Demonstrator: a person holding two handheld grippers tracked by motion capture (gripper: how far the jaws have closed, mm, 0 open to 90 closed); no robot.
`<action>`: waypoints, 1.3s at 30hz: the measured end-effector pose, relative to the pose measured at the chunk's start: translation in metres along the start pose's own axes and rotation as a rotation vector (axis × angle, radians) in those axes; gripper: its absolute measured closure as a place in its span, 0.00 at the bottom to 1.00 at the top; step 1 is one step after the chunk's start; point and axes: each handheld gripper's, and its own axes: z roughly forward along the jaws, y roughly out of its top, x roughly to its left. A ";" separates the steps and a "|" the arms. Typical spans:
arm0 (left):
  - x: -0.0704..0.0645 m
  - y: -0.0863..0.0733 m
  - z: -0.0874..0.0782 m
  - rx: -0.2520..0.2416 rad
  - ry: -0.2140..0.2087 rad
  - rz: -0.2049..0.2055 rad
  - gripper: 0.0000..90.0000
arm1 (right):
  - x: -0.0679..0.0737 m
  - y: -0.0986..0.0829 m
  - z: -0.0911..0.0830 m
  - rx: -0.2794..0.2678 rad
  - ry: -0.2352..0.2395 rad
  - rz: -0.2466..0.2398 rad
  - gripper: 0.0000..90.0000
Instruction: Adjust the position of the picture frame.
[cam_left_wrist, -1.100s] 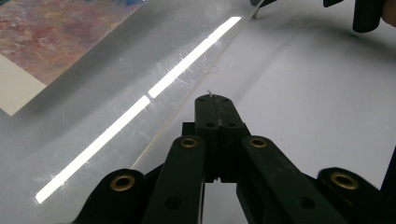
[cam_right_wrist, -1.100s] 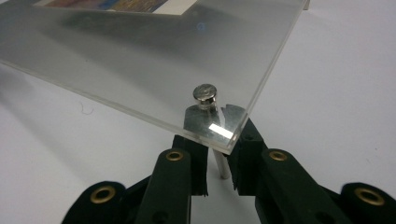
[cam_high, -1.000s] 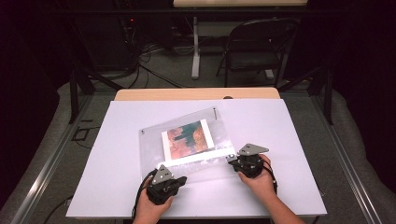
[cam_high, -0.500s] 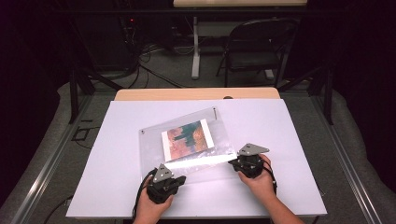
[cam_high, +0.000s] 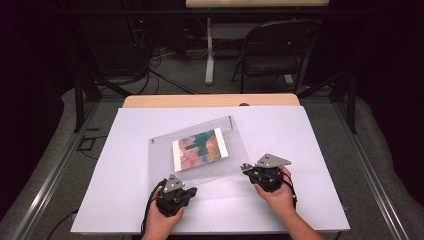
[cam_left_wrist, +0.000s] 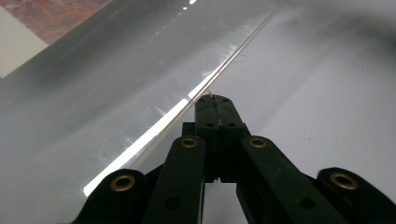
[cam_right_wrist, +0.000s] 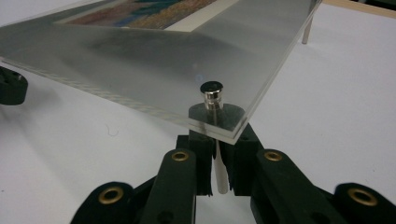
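We see a clear acrylic frame (cam_high: 200, 150) with a picture on the white surface (cam_high: 300, 130), our left tool (cam_high: 186, 191) and right tool (cam_high: 246, 168) at its near corners.

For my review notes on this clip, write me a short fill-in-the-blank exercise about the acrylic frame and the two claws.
1. The clear acrylic frame holds a ____ between its panels.
2. The right claw sits under the frame's near corner, below a metal ____.
3. The left claw has its jaws ____, tips at the frame's edge.
4. The frame lies on a ____ table.

Missing words: picture; standoff pin; closed; white
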 end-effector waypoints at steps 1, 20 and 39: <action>0.000 0.000 0.000 0.000 0.006 -0.005 1.00 | 0.001 0.000 0.000 -0.004 -0.001 0.000 0.92; 0.002 0.002 0.001 0.020 0.071 -0.022 1.00 | 0.005 0.006 -0.007 -0.040 0.017 0.007 0.93; 0.000 0.004 -0.004 -0.003 0.066 -0.033 1.00 | 0.006 0.004 -0.006 -0.032 0.021 0.006 0.93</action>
